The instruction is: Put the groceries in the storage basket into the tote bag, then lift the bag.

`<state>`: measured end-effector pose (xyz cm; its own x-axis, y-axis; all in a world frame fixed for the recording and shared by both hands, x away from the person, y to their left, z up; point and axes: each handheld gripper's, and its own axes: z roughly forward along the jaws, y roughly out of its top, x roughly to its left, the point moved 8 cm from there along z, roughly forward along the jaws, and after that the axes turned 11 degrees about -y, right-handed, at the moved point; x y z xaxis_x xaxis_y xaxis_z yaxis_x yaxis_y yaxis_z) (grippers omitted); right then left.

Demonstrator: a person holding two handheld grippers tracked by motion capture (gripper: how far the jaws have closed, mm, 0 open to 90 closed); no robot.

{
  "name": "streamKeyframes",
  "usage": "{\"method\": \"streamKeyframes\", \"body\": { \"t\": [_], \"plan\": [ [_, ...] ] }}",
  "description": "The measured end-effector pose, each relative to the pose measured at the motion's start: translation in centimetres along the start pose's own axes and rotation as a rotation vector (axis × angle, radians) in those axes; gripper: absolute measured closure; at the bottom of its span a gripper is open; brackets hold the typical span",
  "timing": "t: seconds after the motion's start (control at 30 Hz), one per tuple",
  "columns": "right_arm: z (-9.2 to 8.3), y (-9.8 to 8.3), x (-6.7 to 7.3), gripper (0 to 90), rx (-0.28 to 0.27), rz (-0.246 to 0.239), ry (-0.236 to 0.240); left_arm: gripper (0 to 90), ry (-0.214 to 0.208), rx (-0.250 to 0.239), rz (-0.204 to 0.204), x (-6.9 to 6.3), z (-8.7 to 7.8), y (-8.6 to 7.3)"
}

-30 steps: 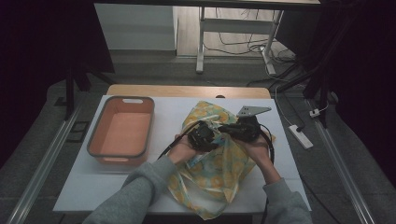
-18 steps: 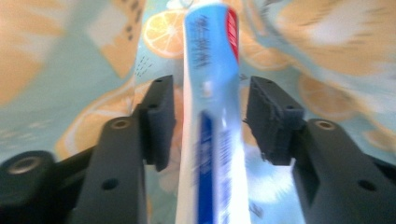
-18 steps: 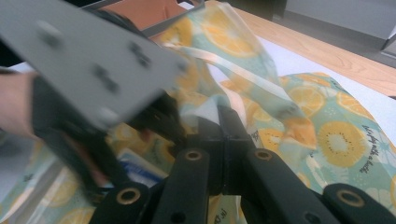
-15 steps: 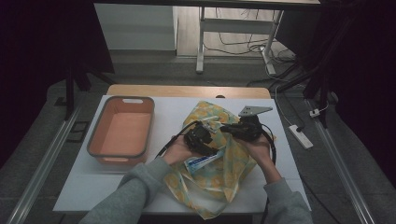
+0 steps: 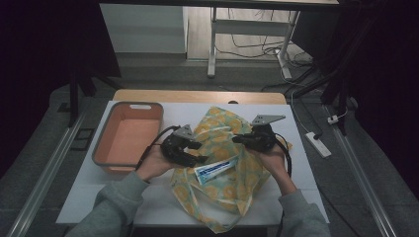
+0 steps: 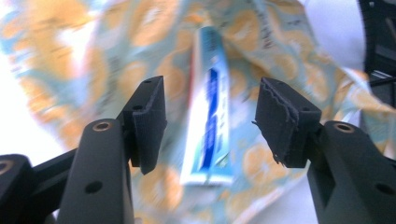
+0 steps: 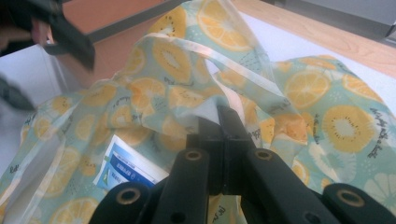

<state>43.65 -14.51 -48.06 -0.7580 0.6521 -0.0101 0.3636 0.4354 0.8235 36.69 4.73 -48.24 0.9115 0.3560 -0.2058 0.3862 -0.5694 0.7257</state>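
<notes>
A fruit-print bag [image 5: 232, 185] lies crumpled on the white table [image 5: 99, 192]. On the cloth rests a blue-and-white toothpaste box [image 5: 213, 170]. My left gripper [image 5: 201, 152] hovers just left of it, and its jaws have just been opening; nothing is pressed between them. In the left gripper view the toothpaste box [image 6: 210, 107] shows beyond the open left gripper [image 6: 210, 93], lying on the bag [image 6: 79, 60]. My right gripper [image 5: 236, 139] is shut on the bag's upper edge and holds it raised. The right gripper view has the right gripper [image 7: 223, 119] pinching the bag [image 7: 187, 60], the toothpaste box [image 7: 130, 168] below.
An orange basin [image 5: 126, 143] with a grey rim stands empty on the table's left side, close to my left hand. A white power strip [image 5: 317, 144] lies on the floor at the right. Cables trail from both grippers over the bag.
The left gripper has opened, let go of the toothpaste box and drawn back to the left and up. The box now lies on the bag. The right gripper has kept still.
</notes>
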Motion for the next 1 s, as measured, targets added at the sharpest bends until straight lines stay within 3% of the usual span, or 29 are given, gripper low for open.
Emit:
{"method": "streamKeyframes", "body": {
  "t": [0.4, 0.77, 0.83, 0.9, 1.0],
  "plan": [
    [-0.7, -2.2, 1.3, 89.5, 0.037, -0.002, 0.001, 42.0, 0.033, -0.017, -0.094, 1.7, -3.4, -4.3],
    [-1.1, -2.8, 2.1, 88.0, 0.041, -0.016, 0.012, 41.2, 0.05, -0.024, -0.134, 2.9, -3.4, -5.2],
    [-1.2, -2.8, 2.2, 82.3, 0.036, -0.021, 0.018, 40.7, 0.055, -0.022, -0.144, 3.1, -3.2, -5.2],
    [-1.4, -2.6, 2.3, 67.7, 0.025, -0.024, 0.006, 38.5, 0.07, -0.022, -0.157, 3.3, -2.8, -5.1],
    [-2.3, -2.0, 2.7, 55.0, -0.016, -0.026, -0.011, 37.6, 0.071, -0.012, -0.156, 3.3, -1.8, -4.4]
  ]
}}
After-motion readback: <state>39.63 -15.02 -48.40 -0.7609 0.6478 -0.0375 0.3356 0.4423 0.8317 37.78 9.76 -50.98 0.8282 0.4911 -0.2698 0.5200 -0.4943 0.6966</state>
